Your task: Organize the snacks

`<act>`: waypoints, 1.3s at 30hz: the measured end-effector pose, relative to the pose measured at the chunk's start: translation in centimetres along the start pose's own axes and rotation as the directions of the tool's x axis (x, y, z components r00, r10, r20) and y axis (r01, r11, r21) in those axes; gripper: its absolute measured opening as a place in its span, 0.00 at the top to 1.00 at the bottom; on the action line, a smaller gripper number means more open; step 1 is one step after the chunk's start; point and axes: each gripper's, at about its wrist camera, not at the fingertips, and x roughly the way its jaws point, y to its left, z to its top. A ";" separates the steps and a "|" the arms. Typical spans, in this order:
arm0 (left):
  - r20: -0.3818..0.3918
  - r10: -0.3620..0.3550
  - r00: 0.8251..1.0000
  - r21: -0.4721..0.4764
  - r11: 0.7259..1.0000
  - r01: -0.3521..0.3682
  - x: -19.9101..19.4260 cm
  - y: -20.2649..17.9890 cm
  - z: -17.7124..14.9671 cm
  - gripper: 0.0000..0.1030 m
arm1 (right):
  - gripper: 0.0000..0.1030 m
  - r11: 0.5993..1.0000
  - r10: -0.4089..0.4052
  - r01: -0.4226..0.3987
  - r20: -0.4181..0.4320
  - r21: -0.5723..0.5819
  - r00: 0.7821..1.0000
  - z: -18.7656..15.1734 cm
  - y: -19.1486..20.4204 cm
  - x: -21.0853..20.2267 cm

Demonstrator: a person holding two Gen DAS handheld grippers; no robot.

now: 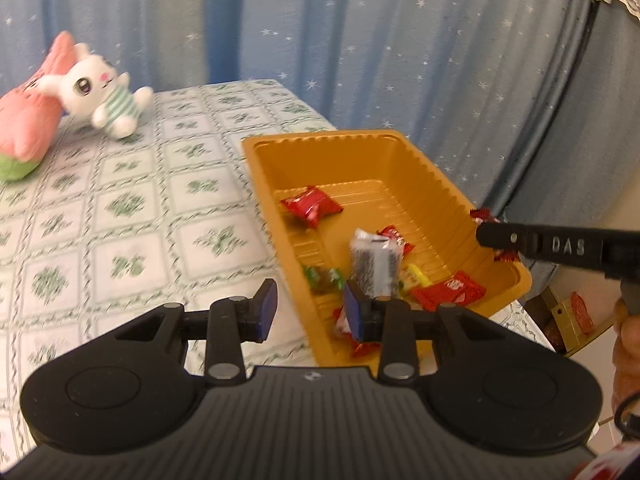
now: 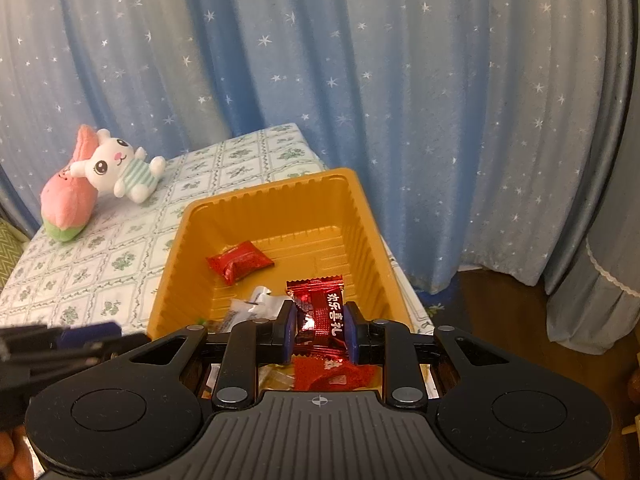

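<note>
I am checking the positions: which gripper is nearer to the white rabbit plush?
Left. The left gripper is open beside the tray's plush-side edge; the right gripper, holding a red candy, is over the tray's far side from the white rabbit plush.

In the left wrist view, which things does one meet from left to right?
Pink plush → white bunny plush → left gripper → orange tray → right gripper, which holds a red candy.

"DAS" | raised letters on right tongs [image 1: 496,240] arm || white Chinese characters | dark red candy wrapper [image 2: 320,316]
</note>
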 end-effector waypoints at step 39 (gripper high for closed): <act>0.053 0.112 0.992 -0.166 0.981 -0.101 -16.0 -0.5 -7.4 0.00 | 0.26 1.000 0.015 -0.015 0.005 0.012 1.000 -6.9 2.8 -14.0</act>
